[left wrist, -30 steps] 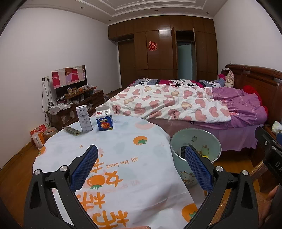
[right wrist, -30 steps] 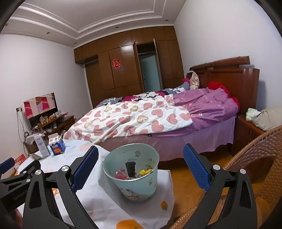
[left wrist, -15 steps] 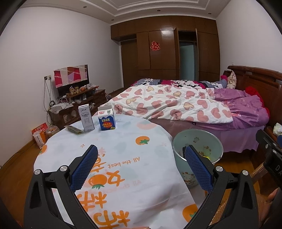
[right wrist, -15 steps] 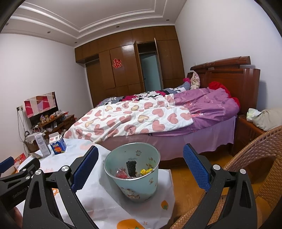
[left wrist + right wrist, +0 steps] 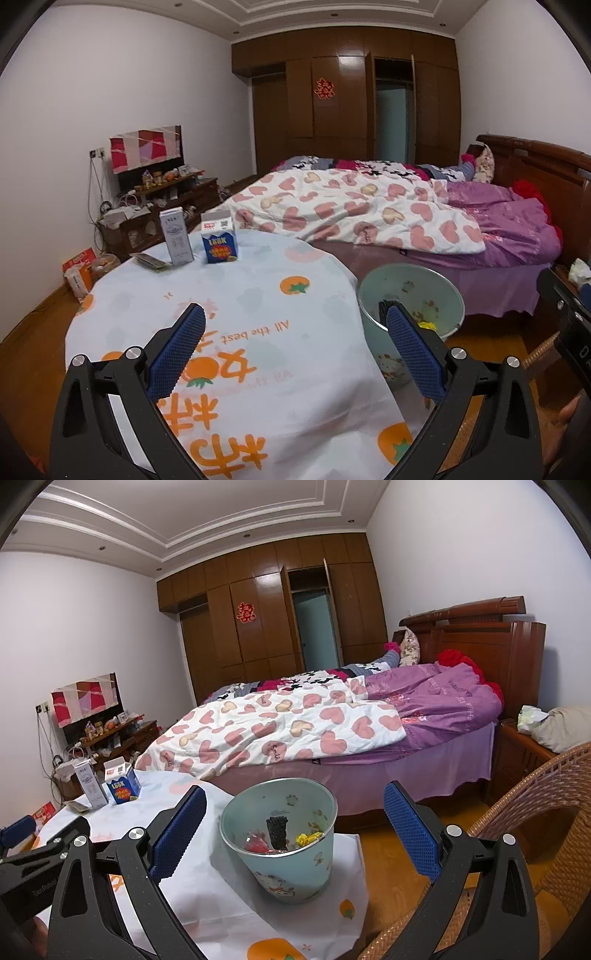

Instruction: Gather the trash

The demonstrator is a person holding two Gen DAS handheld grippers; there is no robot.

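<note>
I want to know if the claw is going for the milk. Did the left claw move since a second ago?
Yes, a bit. In the left view the blue carton and bin sit slightly nearer the open left claw, so it moved forward over the table.

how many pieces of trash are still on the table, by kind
cartons: 2, the white carton and the blue carton
flat wrappers: 1, the wrapper beside the white carton
total: 3, all at the far edge of the table
</note>
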